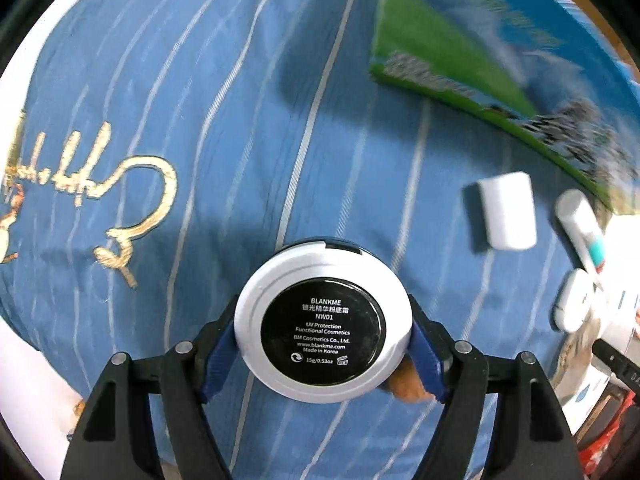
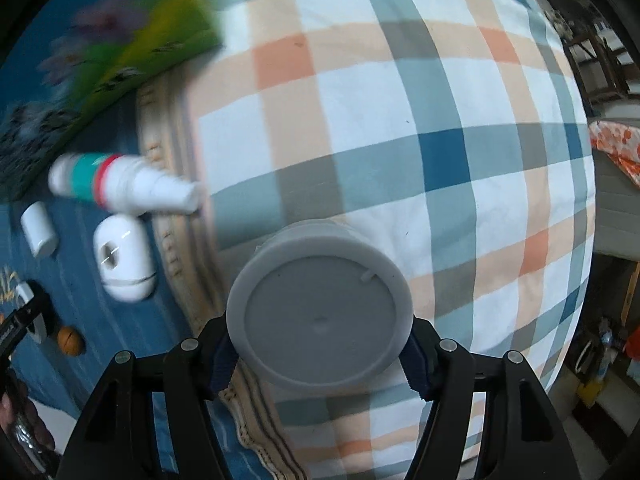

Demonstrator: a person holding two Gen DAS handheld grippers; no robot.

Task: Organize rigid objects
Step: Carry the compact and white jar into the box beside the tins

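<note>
Currently white compact (image 1: 323, 332) being clamped by left gripper (image 1: 323, 344), label facing camera; grey round container (image 2: 320, 308) being clamped bottom-up by right gripper (image 2: 318, 354), contents hidden; white bottle (image 2: 124, 184) lying at ten o'clock.

White compact (image 1: 323, 330), black label — blue striped cloth (image 1: 224, 80).

Count: 1 white compact (image 1: 323, 330) center-bottom, 1 grey lid (image 2: 319, 312) center-bottom, 1 spray bottle (image 2: 124, 186) left, 1 small white cylinder (image 2: 39, 229) far left, 1 white case (image 2: 124, 263) lower left, 1 green box (image 1: 460, 64) upper right.
</note>
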